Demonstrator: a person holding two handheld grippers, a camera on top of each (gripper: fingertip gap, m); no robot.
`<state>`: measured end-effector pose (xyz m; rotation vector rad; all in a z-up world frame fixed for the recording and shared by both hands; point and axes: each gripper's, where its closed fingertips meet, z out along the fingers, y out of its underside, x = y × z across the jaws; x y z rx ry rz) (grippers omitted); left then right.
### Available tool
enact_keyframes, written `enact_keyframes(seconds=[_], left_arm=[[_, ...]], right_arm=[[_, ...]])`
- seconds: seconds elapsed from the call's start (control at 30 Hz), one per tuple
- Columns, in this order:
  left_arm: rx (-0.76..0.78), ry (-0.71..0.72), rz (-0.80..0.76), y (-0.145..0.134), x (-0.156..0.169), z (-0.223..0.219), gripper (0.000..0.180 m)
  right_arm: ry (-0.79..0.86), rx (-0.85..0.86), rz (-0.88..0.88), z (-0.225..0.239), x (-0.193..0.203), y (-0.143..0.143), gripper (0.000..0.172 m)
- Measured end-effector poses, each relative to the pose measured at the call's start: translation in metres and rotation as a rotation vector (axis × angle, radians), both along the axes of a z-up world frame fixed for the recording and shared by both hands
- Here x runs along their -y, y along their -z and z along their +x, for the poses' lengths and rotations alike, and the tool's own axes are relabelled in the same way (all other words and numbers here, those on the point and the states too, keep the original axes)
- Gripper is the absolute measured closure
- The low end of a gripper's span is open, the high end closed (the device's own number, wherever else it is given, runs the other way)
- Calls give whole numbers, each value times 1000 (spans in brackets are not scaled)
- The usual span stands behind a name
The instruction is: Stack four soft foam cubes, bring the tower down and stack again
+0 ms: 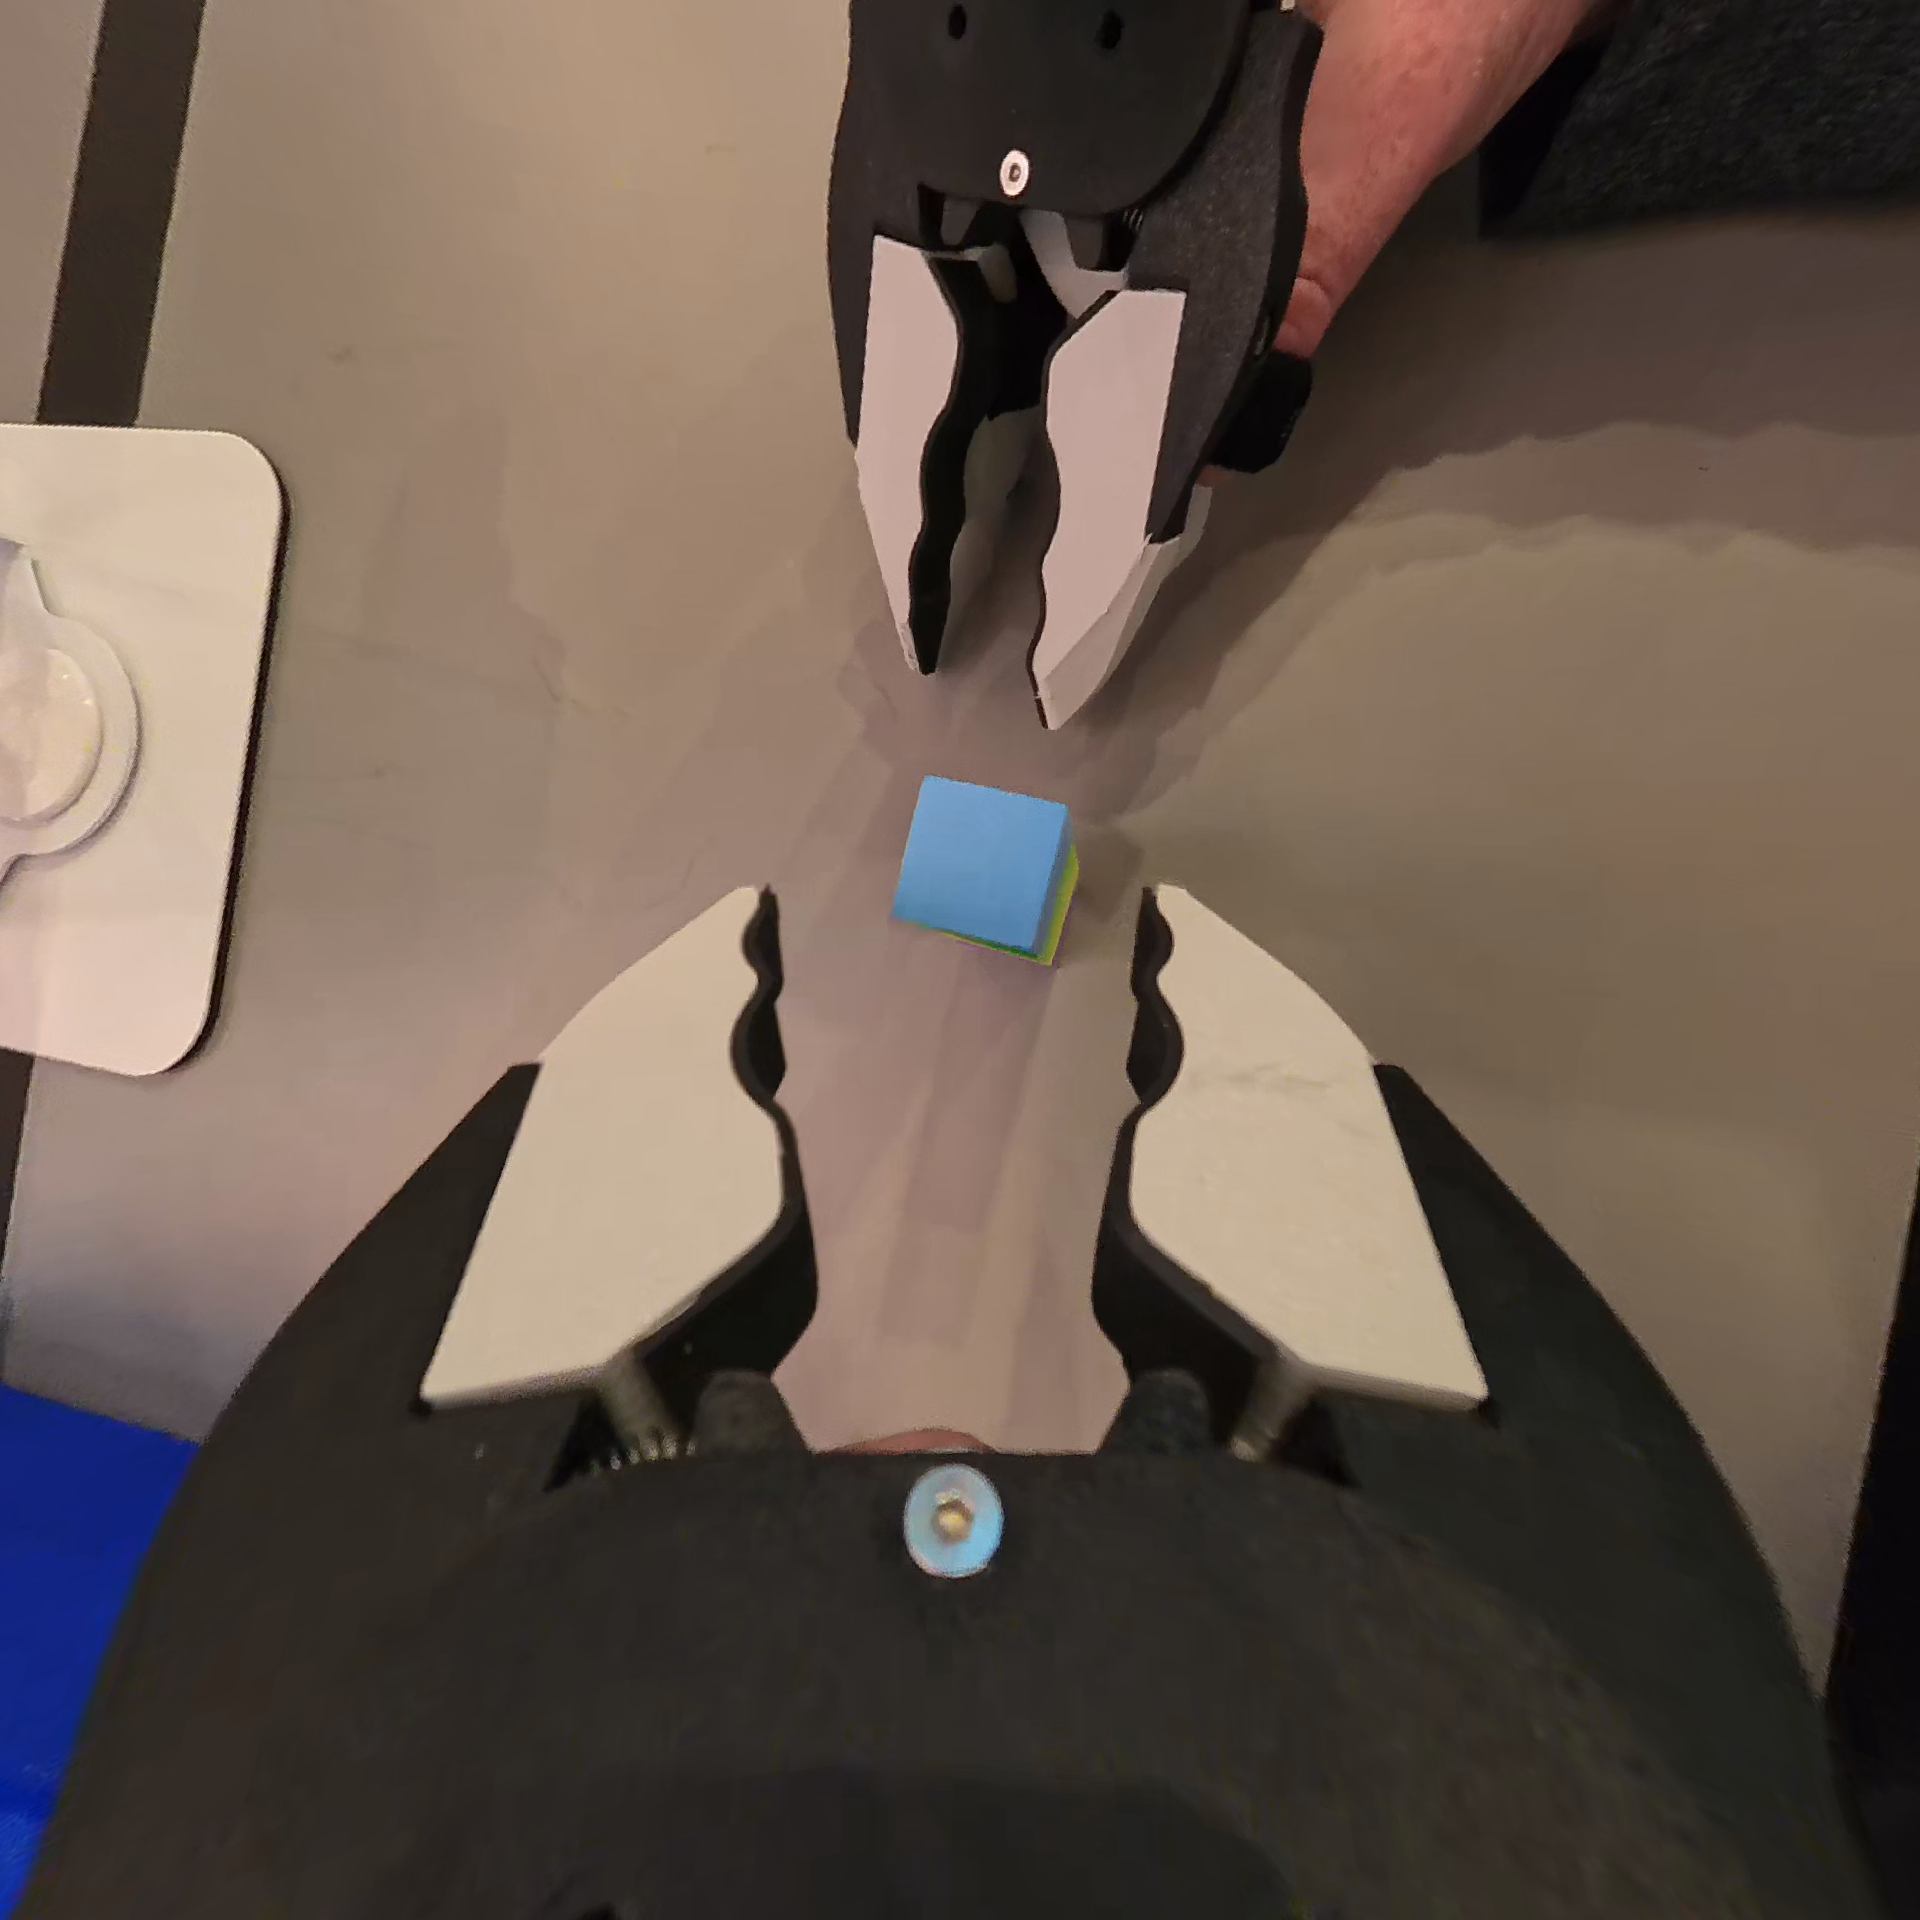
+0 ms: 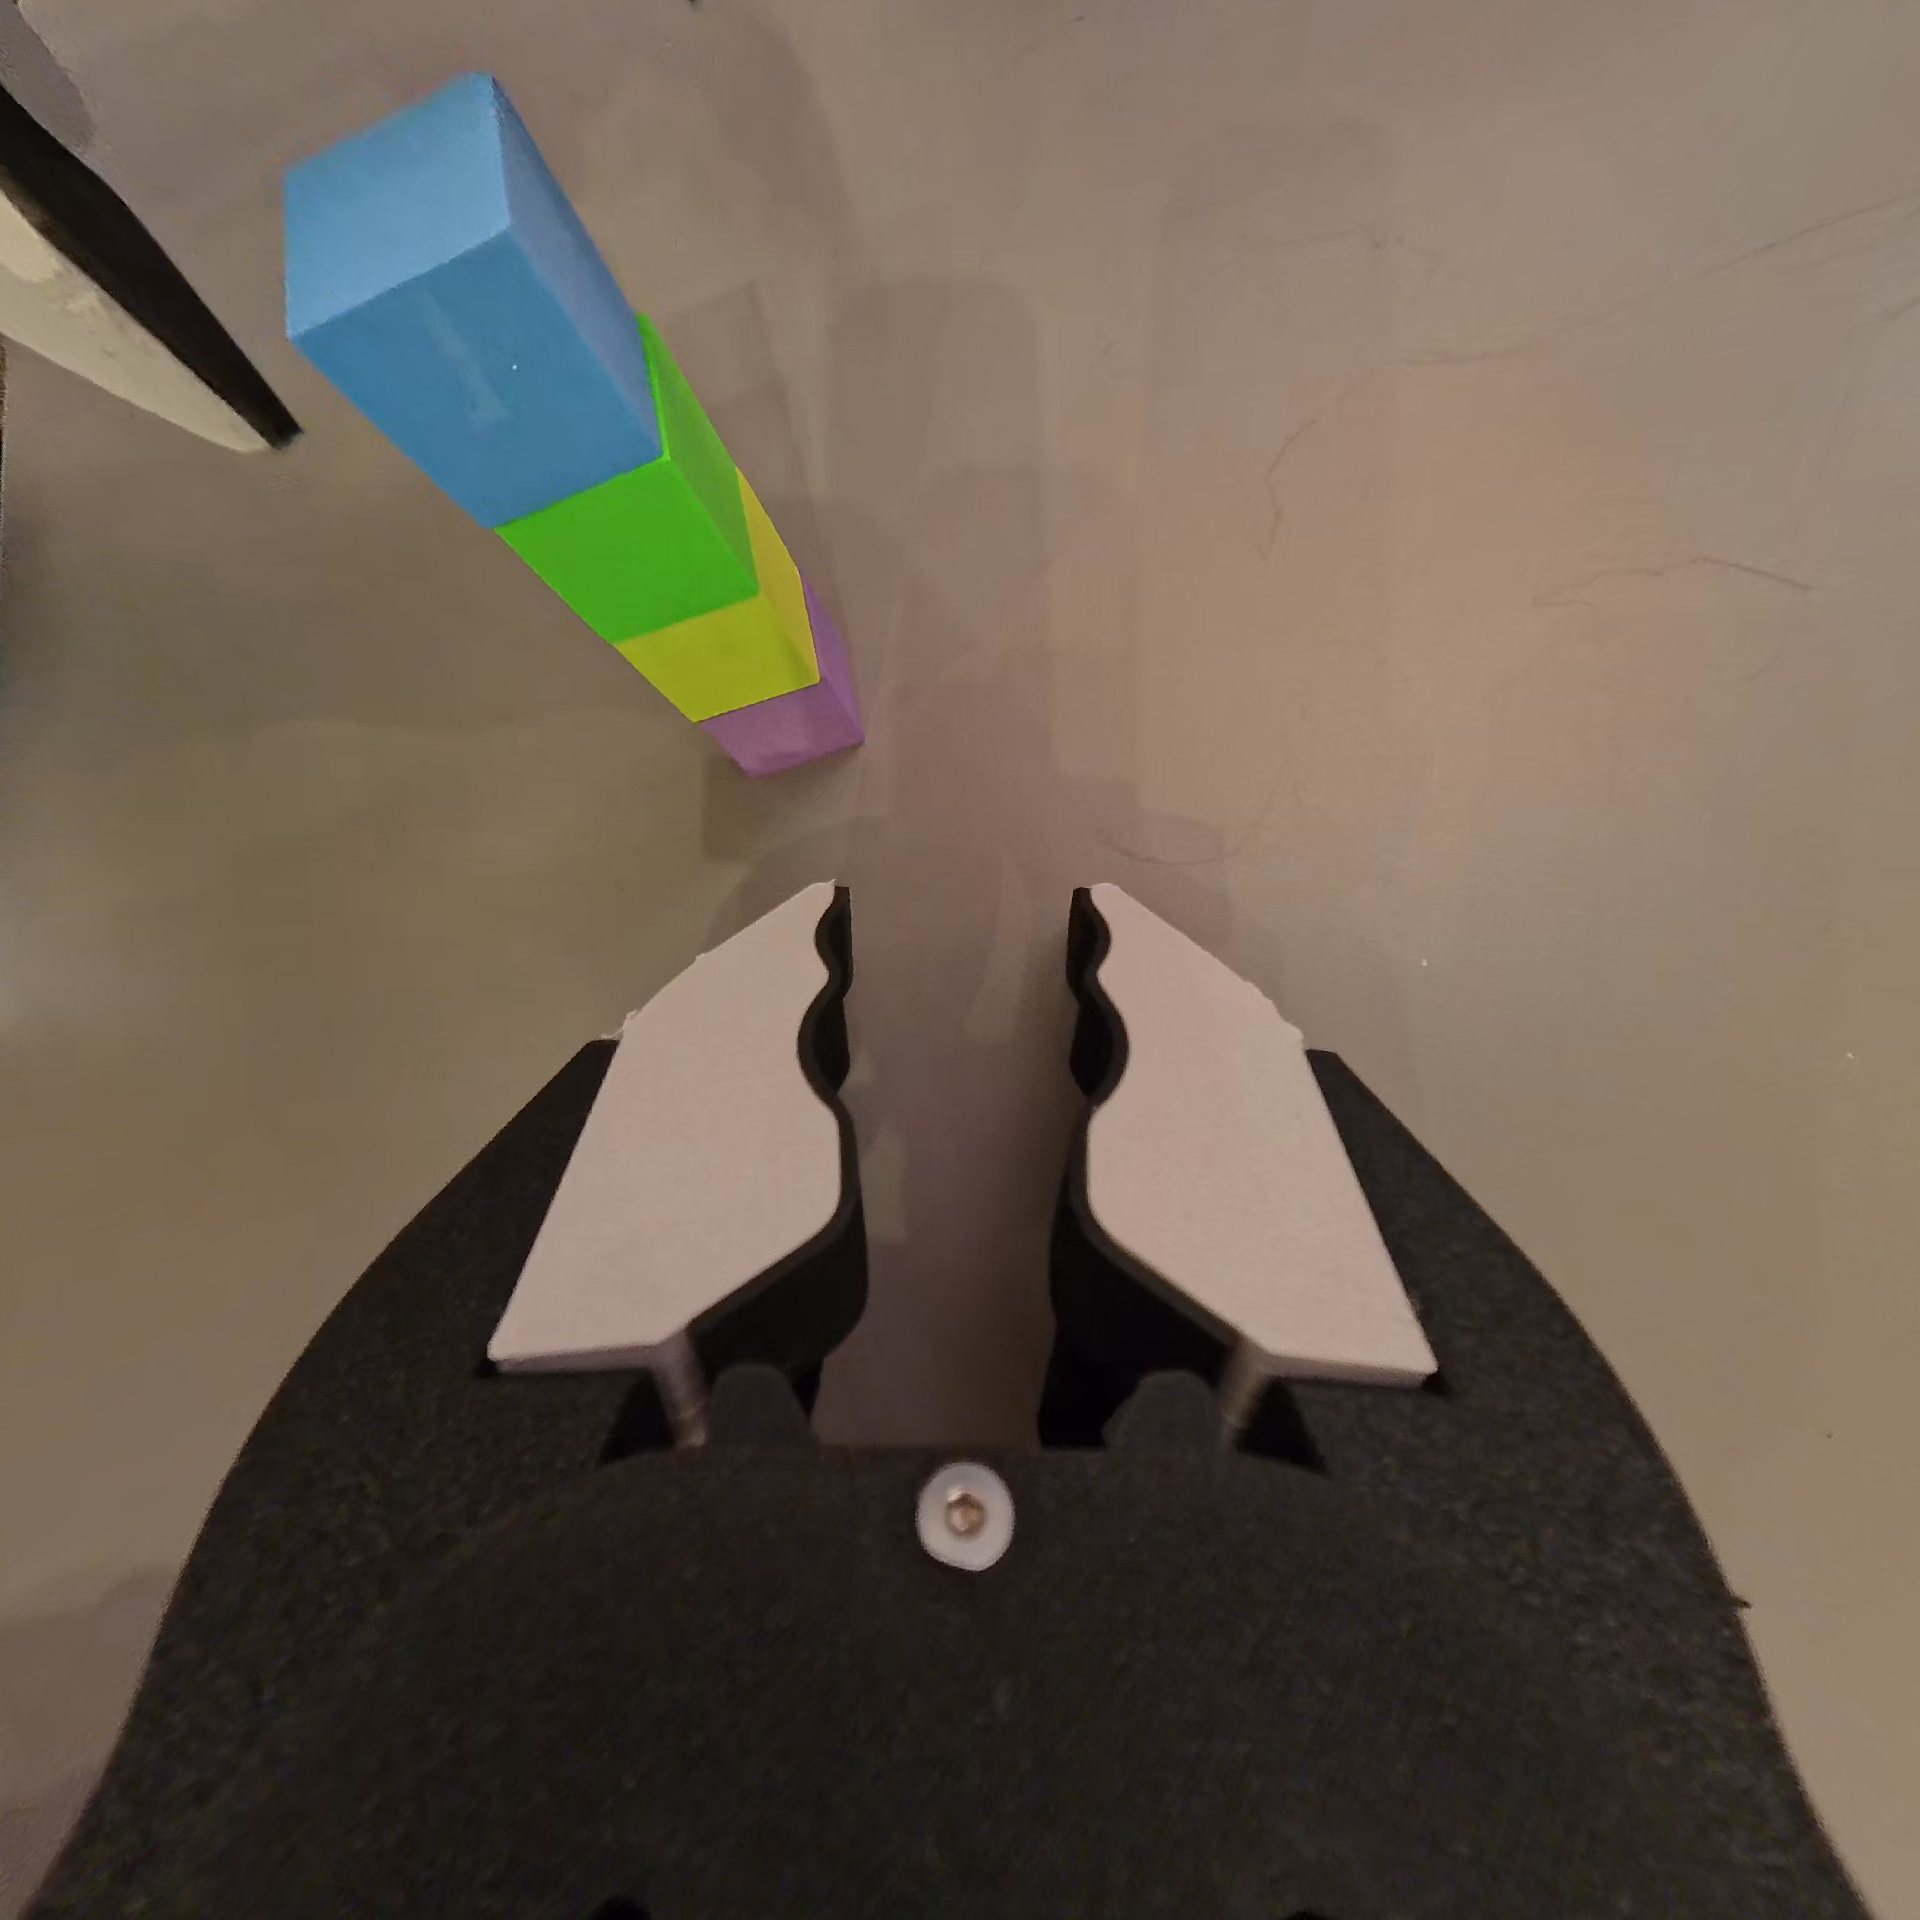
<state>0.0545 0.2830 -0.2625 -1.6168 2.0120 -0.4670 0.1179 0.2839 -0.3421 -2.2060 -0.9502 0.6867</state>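
Observation:
A tower of foam cubes stands on the grey table (image 2: 1351, 520): blue cube (image 2: 457, 312) on top, then green (image 2: 634, 551), yellow-green (image 2: 717, 655) and purple (image 2: 790, 727) at the base. In the left wrist view I look down on the blue cube (image 1: 982, 862). My left gripper (image 1: 956, 904) is open wide above the tower, and its pads do not touch the cube. My right gripper (image 2: 961, 904) is open and empty, to the right of the tower's base. It also shows in the left wrist view (image 1: 987, 675), just beyond the tower.
A white board with a clear plastic piece (image 1: 125, 748) lies at the left of the table. A blue thing (image 1: 62, 1610) is at the lower left. A person's hand (image 1: 1392, 166) holds the right gripper. One left gripper finger (image 2: 125, 312) shows at the far left.

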Motion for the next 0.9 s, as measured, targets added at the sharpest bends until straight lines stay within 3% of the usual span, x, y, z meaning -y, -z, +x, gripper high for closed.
enact_keyframes(seconds=[0.3, 0.53, 0.6, 0.67, 0.8, 0.9], left_arm=[[35, -105, -2, -2, -3, -25, 118], [47, -330, 47, 18, -31, -70, 162], [92, -434, 38, 25, -45, -87, 171], [182, -538, -65, 34, -50, -99, 174], [119, -639, -39, 63, -55, -133, 180], [134, -693, -34, 63, -55, -149, 180]], right_arm=[[1, 5, 4, 0, 0, 0, 132], [48, 51, 22, 9, 0, 3, 144], [102, 68, 11, 19, 0, 5, 153], [173, 87, -32, 33, 4, 7, 168], [337, 32, -76, 55, 6, -4, 172], [453, 36, -102, 75, 17, -3, 172]])
